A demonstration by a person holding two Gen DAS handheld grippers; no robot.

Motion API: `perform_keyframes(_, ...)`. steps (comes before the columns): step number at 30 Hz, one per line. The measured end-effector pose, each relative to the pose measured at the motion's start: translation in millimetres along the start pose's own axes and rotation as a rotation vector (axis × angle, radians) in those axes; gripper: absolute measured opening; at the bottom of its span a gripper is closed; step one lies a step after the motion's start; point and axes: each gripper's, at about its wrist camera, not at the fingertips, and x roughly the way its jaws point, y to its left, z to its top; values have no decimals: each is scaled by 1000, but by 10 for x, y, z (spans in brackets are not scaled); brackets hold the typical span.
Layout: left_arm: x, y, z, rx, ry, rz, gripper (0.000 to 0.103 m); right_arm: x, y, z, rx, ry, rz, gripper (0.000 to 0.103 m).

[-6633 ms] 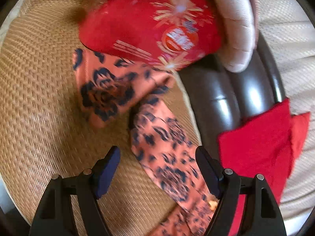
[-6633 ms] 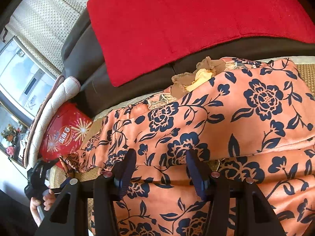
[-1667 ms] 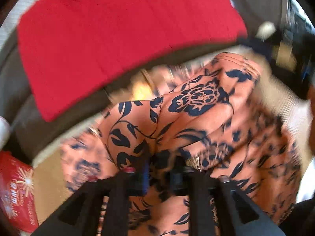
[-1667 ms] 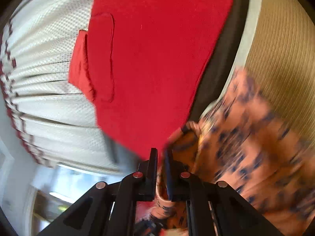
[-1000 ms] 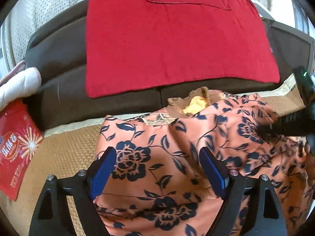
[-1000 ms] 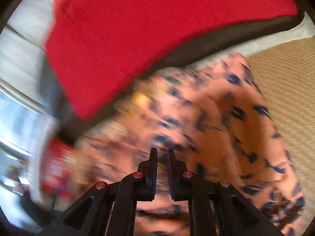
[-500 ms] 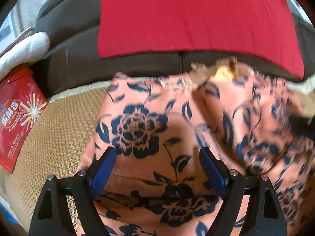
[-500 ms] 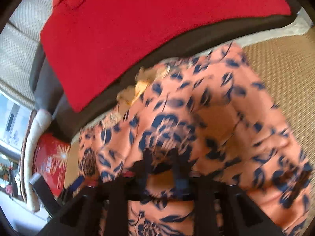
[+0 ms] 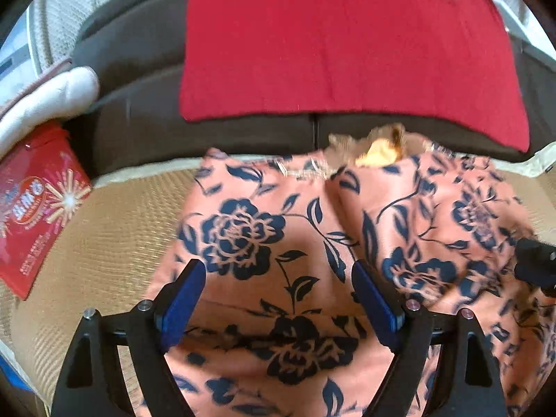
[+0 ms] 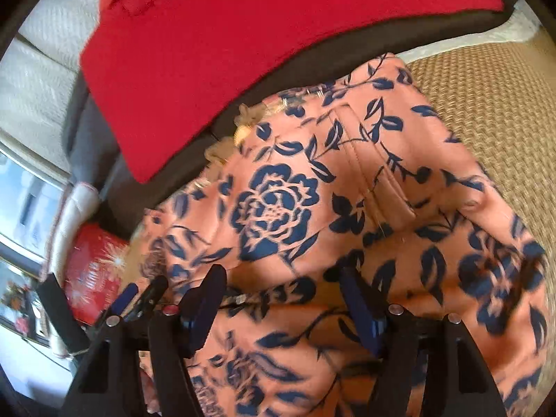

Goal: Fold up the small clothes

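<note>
On the woven mat (image 9: 104,243): floral garment (image 9: 278,243) lies spread, orange with navy roses, top edge against the dark sofa base (image 9: 146,111); likely laid out flat so a fold can be made.
Far left: red printed packet (image 9: 31,201) on mat, well apart from garment, beside a white padded cushion (image 9: 45,100); looks parked out of the way.
Behind: red cloth (image 9: 347,41) draped over sofa, not touching garment as far as visible.
Left gripper (image 9: 278,299): jaws wide, hovering over garment's left half, blue pads clear of cloth, nothing held.
Right gripper (image 10: 283,299): jaws have just been opening, now fairly wide; cloth sits under and between them, pads not pressing, so it reads as a release.
Garment seam (image 10: 375,173): raised ridge, right half not flat yet.
</note>
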Motion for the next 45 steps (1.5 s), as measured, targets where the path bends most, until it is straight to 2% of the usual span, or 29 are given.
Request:
perform_keyframes(2,-208,77,-20,13,-34,1,86,-220,87,-45,-48,-55,20,71)
perform_keyframes(5,-532,228,-142,56,-52,13,86,-532,141,-115,-120,-130,-5,71)
perform_keyframes(6,-556,272,-127,67,-51,18,86,-615,117,-146,-124,-144,-10,72)
perform_keyframes(11,-977,698,-502,41,-15,28,86,-1046,-207,-323,-70,-186,-32,72)
perform_keyframes(17,-1303,1108,-961,-73,71,-15,86,-1647,-908,-611,58,-159,-19,72)
perform_keyframes(20,-1357,1127,-1225,-72,119,-51,86,-1818,-1164,-811,117,-125,-6,72)
perform_keyframes(23,-1333,1081,-1390,-65,150,-77,86,-1840,-1304,-1046,149,-84,-2,72)
perform_keyframes(27,-1320,1117,-1580,-119,184,-152,86,-1703,-1384,-1316,169,-26,-22,72)
perform_keyframes(29,-1281,1133,-1657,-147,200,-178,75,-1617,-1386,-1421,155,-1,-70,72)
perform_keyframes(31,-1233,1152,-1701,-165,226,-190,54,-1555,-1405,-1502,161,11,-118,72)
perform_keyframes(32,-1206,1174,-1734,-181,239,-194,53,-1498,-1399,-1553,174,23,-137,72)
perform_keyframes(36,-1133,1294,-1878,-246,281,-190,52,-1303,-1360,-1746,190,51,-224,71)
perform_keyframes(38,-1093,1322,-1931,-266,305,-182,55,-1259,-1338,-1824,196,36,-262,67)
perform_keyframes(40,-1057,1351,-1969,-299,322,-207,65,-1277,-1281,-1852,173,20,-279,59)
perform_keyframes(41,-1041,1357,-1989,-313,329,-222,73,-1293,-1262,-1856,164,14,-280,54)
perform_keyframes(42,-1021,1351,-2008,-320,338,-229,78,-1307,-1254,-1860,161,9,-284,54)
perform_keyframes(45,-981,1273,-2059,-309,355,-252,78,-1325,-1288,-1876,193,1,-271,57)
